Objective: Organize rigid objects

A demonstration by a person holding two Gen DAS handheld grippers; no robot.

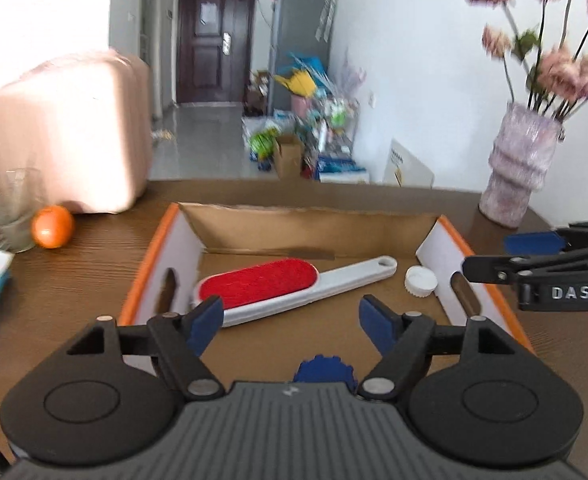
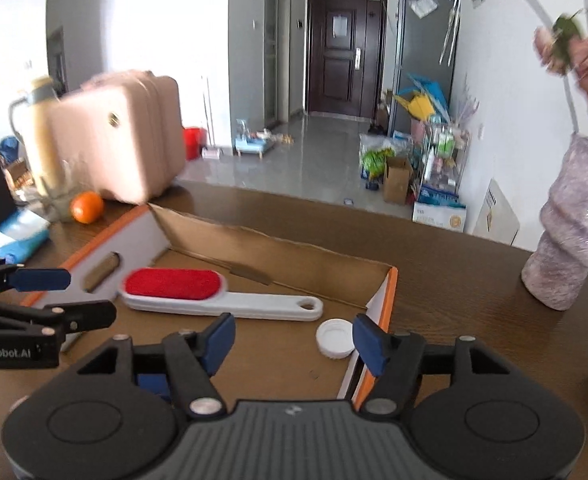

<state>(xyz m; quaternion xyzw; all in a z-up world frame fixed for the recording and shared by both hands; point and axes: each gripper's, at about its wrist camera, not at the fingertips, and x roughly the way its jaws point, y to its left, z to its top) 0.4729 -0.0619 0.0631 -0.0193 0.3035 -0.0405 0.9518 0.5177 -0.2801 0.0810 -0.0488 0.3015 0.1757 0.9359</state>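
A blue ridged round object (image 1: 321, 368) is half hidden behind my left gripper's body at lower centre; I cannot identify it. The shallow orange-edged cardboard box (image 1: 161, 240) holds a grey plastic lint brush with red velvety pad (image 1: 257, 282) and a white ribbed bottle cap (image 1: 421, 280). My left gripper (image 1: 289, 322) and right gripper (image 2: 294, 342) are both released, empty; brush and cap lie beyond the tips.

"DAS" marks the right tongs (image 1: 494, 256), "GenRobot.AI" the left tongs (image 2: 89, 296)
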